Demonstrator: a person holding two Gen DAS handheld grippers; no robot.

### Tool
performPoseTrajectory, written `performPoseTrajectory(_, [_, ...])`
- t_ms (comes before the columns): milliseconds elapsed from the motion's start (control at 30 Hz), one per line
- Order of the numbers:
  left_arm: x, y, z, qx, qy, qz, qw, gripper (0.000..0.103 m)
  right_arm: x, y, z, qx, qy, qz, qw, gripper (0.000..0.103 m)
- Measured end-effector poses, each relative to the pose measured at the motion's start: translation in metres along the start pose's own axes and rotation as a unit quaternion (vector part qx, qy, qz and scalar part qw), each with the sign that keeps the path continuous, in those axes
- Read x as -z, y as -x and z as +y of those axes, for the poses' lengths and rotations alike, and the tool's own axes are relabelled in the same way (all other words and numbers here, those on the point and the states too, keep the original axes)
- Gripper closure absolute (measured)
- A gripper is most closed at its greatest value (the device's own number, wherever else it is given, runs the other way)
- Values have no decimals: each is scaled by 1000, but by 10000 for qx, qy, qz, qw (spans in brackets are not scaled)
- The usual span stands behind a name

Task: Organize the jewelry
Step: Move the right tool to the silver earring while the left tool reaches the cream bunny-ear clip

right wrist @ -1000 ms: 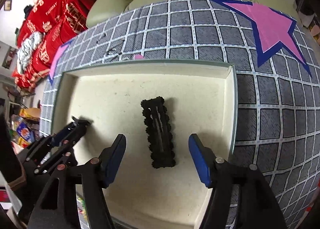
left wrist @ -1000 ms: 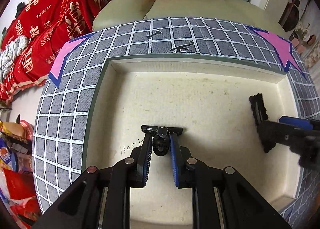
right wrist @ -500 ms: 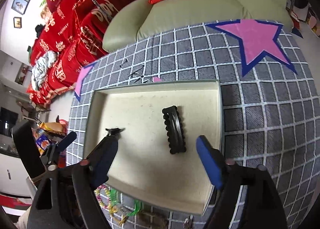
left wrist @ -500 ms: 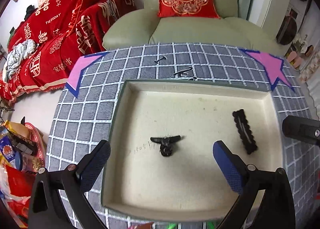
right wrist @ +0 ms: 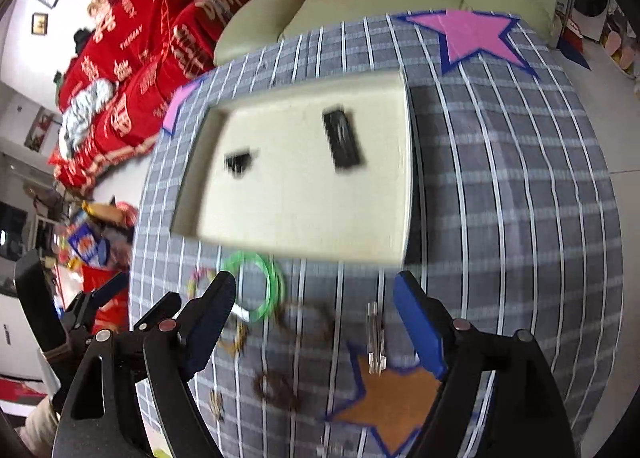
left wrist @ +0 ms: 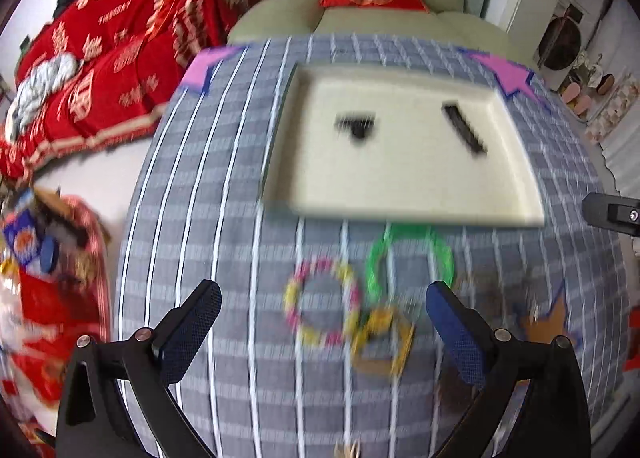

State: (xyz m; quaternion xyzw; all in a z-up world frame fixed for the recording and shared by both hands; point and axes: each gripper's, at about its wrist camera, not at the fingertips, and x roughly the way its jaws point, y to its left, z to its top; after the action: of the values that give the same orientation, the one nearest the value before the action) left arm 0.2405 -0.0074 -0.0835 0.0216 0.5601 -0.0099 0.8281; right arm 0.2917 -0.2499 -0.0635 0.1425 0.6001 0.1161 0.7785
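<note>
Both grippers hung above the near half of the grey grid-check tablecloth (left wrist: 240, 338), tilted steeply down at the loose pile, which fits a reach for the next piece. Left gripper (left wrist: 322, 324) had its blue-padded jaws spread wide with nothing between them; right gripper (right wrist: 314, 320) stood fairly wide too, also empty. The shallow cream rectangular tray (left wrist: 400, 205) sat further back on the cloth and already held two items, well apart: a small black claw clip (left wrist: 356, 125) on its left side and a long black scalloped barrette (left wrist: 464, 127) toward the right. Unsorted stock lay just in front of the tray's near edge: a green plastic bangle (left wrist: 412, 254) just beside that edge, a pink-and-yellow beaded bracelet (left wrist: 320, 302) beside it, and a yellowish tangle (left wrist: 382, 338) touching or overlapping the green one (too blurred to tell which). In the right wrist view, brown beaded loops (right wrist: 280, 390) and a slim silvery clip (right wrist: 374, 338) lay by the orange star patch (right wrist: 392, 402). I'd judge sorting was early, with most pieces still outside the tray. The left jaws framed the beaded bracelet, a likely next pick.
</note>
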Motion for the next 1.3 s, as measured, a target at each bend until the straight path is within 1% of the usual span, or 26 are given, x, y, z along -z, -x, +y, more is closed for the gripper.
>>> performPoseTrajectory(33, [10,1,4,-31,32,67,10000,0,11,0,2,55,32,51,10000,20])
performPoseTrajectory(200, [68,5,19,50,219,472,9986,0,66,-4,4,230,-7,376,9990,20])
performPoseTrajectory(300, [93,4,21,26,281,652,9975,0,101,-11,2,396,-153,609,9972,20])
performPoseTrajectory(400, [114,1,20,60,300,796,9964,0,131,-18,-5,603,-437,777,9942,20])
performPoseTrajectory(533, [128,-4,16,61,178,842,9963,0,160,-29,-15,754,-889,1000,9881,20])
performPoseTrajectory(633, [135,-9,13,71,104,869,9961,0,173,-38,-17,838,-1007,1079,9855,20])
performPoseTrajectory(733, [139,-14,10,90,138,909,9957,0,180,-47,-17,909,-1116,1098,9835,20])
performPoseTrajectory(800, [139,-19,7,111,108,935,9955,5,184,-51,-16,965,-1145,1075,9829,20])
performPoseTrajectory(900, [149,-27,0,105,-23,1036,9946,5,188,-60,-14,1132,-1181,1073,9807,20])
performPoseTrajectory(967, [153,-33,-4,72,-101,1096,9939,5,191,-63,-11,1248,-1125,1006,9806,20])
performPoseTrajectory(1067, [158,-37,-8,154,-62,1062,9942,5,194,-67,-5,1409,-1034,985,9797,20])
performPoseTrajectory(1167, [160,-39,-6,199,-22,1054,9942,5,195,-75,12,1625,-890,993,9777,24])
performPoseTrajectory(1267, [160,-40,-4,212,-38,1048,9943,6,200,-82,24,1827,-735,981,9755,32])
performPoseTrajectory(1300, [161,-40,-4,240,-40,1042,9943,8,201,-84,27,1897,-676,978,9746,36])
